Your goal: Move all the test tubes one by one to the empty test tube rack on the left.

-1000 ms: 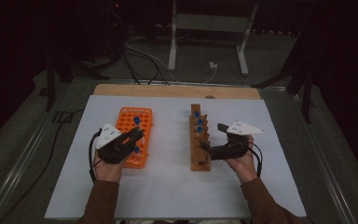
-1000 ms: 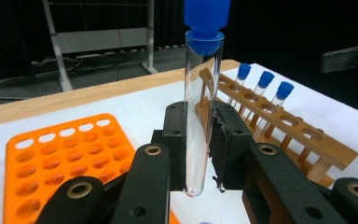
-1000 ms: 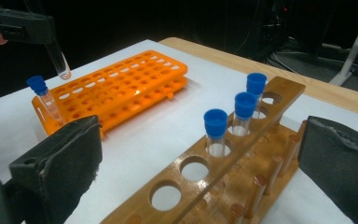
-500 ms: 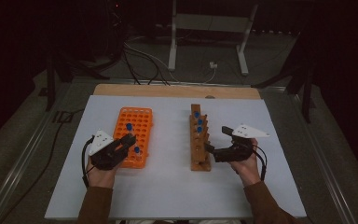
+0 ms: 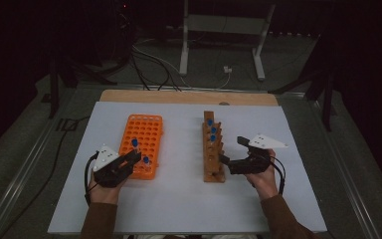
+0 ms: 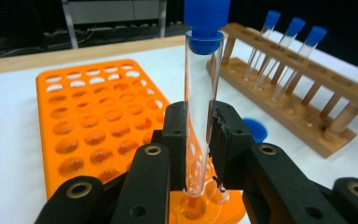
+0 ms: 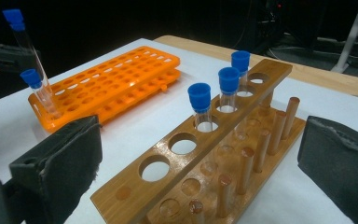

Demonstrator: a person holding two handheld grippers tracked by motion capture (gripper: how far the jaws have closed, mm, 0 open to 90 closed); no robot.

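White bench carries two racks. Orange rack on the left, many empty holes; wooden rack to its right, three blue-capped tubes standing in its far holes, near holes empty. Left tool clamped on a clear test tube — held upright, blue cap on top, rounded base down at a hole in the orange rack's near corner. Second capped tube stands in that rack just beside it. Right tool wide apart, nothing between its pads — sits just beside the wooden rack's near end.
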